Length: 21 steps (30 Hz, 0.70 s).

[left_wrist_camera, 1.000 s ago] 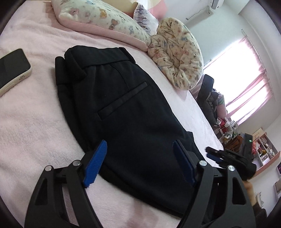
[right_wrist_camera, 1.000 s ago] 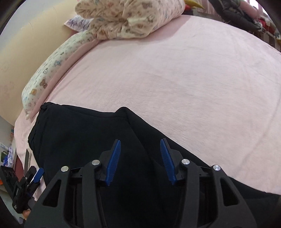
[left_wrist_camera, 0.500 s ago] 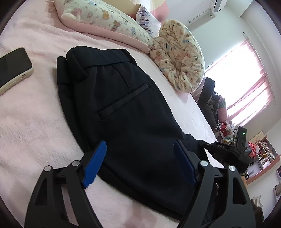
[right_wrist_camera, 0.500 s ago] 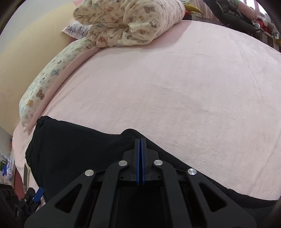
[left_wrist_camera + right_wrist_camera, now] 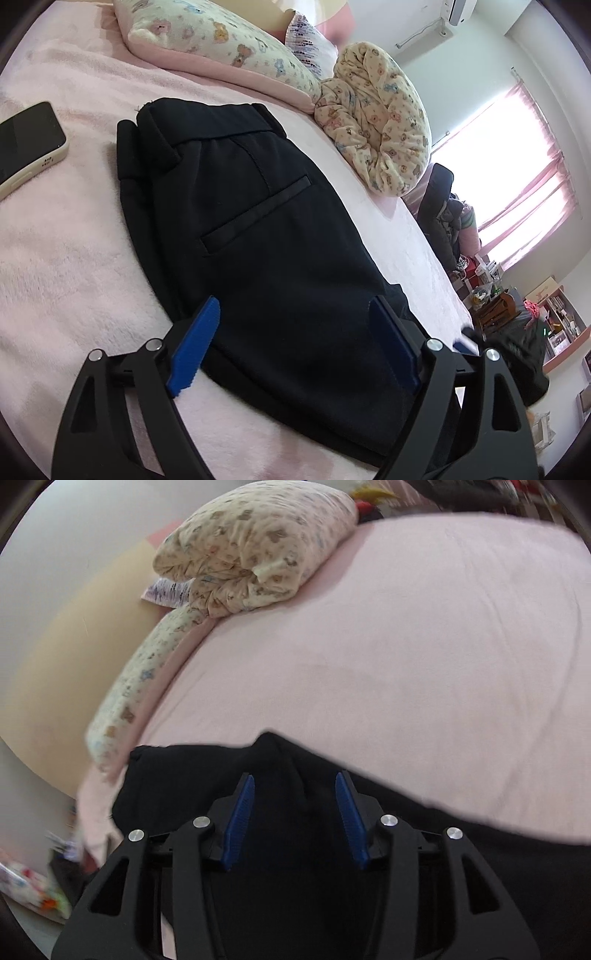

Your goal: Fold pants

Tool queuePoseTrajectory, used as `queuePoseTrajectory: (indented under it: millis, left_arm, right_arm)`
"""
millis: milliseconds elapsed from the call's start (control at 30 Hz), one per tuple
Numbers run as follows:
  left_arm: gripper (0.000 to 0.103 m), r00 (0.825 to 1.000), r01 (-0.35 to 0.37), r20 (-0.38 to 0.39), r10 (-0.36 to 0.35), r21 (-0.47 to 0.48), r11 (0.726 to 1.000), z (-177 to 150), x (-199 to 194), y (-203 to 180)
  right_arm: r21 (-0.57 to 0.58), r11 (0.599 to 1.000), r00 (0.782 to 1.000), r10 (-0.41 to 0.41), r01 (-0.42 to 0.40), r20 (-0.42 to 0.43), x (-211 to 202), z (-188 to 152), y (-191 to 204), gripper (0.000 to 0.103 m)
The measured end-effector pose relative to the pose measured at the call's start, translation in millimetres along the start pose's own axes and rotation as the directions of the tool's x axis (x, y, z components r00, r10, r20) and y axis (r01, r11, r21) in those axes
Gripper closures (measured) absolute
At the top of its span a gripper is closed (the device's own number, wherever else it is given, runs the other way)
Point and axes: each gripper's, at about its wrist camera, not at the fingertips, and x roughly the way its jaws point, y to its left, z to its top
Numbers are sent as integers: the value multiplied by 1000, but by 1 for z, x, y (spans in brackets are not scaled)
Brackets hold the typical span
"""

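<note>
Black pants (image 5: 258, 221) lie folded flat on the pink bed (image 5: 55, 258), waistband at the far end and a back pocket facing up. My left gripper (image 5: 293, 301) hovers over their near end. Its jaws are opening, the blue pads stand wide apart and touch nothing. In the right wrist view the pants (image 5: 184, 775) fill the lower part, with a raised fold of cloth peaking ahead. My right gripper (image 5: 295, 776) sits over that fold. Its jaws are opening, and the cloth lies between the pads, which do not press on it.
A phone (image 5: 26, 144) lies screen up on the bed left of the pants. A long printed pillow (image 5: 221, 37) and a bundled printed quilt (image 5: 380, 110) line the far side. Pink sheet (image 5: 406, 646) stretches right of the pants. Cluttered shelves and a window stand beyond the bed.
My right gripper closed fully half a second ago and now stands apart again. It has shifted and rolled, blurring its view. My left gripper stayed put with its jaws slightly wider.
</note>
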Motion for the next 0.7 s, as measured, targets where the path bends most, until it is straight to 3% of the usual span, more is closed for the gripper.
queuePoseTrajectory:
  millis: [100,133,167,200,267,367,433,500,567,633,667,700]
  left_arm:
    - [20,1000,2,3,-2,-6,1000,0,-1,1]
    - [20,1000,4,5,-4,-9,1000,0,-1,2]
    - [20,1000,7,8,-7,-12,1000,1,-1,2]
    - [20,1000,9,10,-9,-16,1000,0,-2,3]
    - [20,1000,6,16,-5,-15,1000,0,-1,3]
    - [17,1000,-7,17,6,4,1000,-1,-1,0]
    - [15,1000,-7,15,7,13,1000,-1,-1,-3]
    - [14,1000,-6,15,6,11,1000,0,-1,-4]
    - [11,1000,1,16,-1,2,1000,0,-3,-3]
    - [11,1000,6,18,-6,-1,1000,-1,-5,-3]
    - [11,1000,8,16,-8,1,1000,-1,-5,-3]
    - [11,1000,9,13,-9,5,1000,-1,-5,-3]
  right_arm:
    - [35,998,998,-46,47,-45,0,-18,-21,55]
    - [44,990,990,-134,135,-36,3,-21,-34,55]
    - [59,979,980,-196,197,-29,7,-22,-45,60]
    - [87,973,977,-213,214,-28,9,-23,-58,72]
    - [217,969,993,-119,118,-6,4,-26,-85,73]
    - [201,970,984,-155,136,83,-33,-38,-78,72]
    - [185,975,972,-156,123,178,-77,-54,-72,62]
    - [241,963,936,-191,120,297,-135,-79,-78,37]
    - [311,942,894,-247,130,373,-181,-101,-95,37]
    - [437,885,830,-359,158,427,-234,-129,-125,37]
    - [507,847,800,-412,160,436,-256,-142,-141,37]
    - [614,773,761,-493,160,422,-283,-163,-165,38]
